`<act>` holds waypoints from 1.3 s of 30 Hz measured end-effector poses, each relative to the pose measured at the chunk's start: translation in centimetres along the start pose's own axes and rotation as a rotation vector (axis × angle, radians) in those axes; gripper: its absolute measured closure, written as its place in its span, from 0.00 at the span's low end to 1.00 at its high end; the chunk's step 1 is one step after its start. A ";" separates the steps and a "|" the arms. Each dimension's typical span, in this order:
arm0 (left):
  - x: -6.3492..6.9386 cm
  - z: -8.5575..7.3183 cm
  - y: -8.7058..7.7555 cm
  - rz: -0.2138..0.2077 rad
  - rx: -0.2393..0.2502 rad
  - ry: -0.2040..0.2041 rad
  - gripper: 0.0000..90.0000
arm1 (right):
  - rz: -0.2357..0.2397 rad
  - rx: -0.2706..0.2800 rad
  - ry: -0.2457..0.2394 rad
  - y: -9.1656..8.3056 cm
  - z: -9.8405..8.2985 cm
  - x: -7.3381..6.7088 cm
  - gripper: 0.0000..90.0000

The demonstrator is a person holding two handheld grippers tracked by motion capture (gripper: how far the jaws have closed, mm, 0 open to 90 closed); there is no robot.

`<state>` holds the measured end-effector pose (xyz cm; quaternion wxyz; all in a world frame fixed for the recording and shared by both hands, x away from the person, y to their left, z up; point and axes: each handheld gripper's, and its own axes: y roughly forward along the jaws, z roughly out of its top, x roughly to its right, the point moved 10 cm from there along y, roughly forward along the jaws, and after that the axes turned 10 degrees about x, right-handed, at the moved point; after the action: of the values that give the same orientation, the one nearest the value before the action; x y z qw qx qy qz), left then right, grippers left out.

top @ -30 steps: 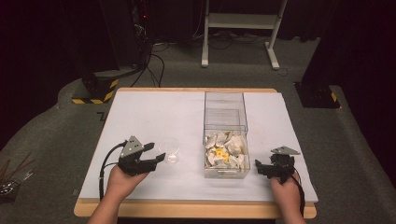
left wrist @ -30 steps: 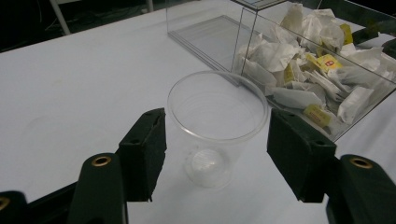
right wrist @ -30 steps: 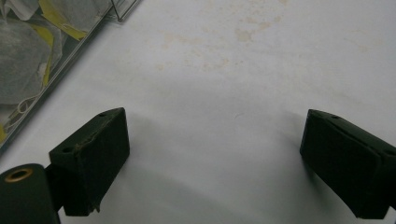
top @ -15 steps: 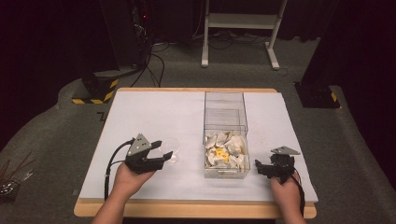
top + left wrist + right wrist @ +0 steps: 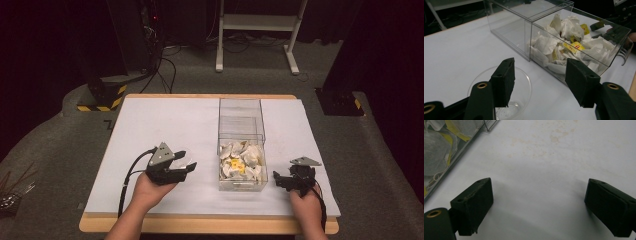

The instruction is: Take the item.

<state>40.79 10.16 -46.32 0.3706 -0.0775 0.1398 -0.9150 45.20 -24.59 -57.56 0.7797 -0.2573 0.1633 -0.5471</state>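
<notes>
High view: the left hand-held gripper [image 5: 186, 165] sits left of the clear box [image 5: 241, 145] of tea bags [image 5: 240, 161] on the white tabletop [image 5: 150, 125]; left gripper view: jaws wide over a small clear dish [image 5: 521, 82]; right gripper view: the right hand-held gripper [image 5: 537, 205] gapes wide, empty, beside the box.

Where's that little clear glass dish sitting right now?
The small clear glass dish sits on the white table, left of the clear plastic box of tea bags, right under the open left tool in the high view.
</notes>
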 end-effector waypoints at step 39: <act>5.9 0.5 5.9 -0.152 -0.060 0.053 0.55 | 0.001 0.000 0.001 0.0 0.0 0.0 0.09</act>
<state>40.61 1.92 -47.42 0.2939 -0.0746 0.1706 -0.9375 45.19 -24.59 -57.56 0.7798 -0.2570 0.1639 -0.5468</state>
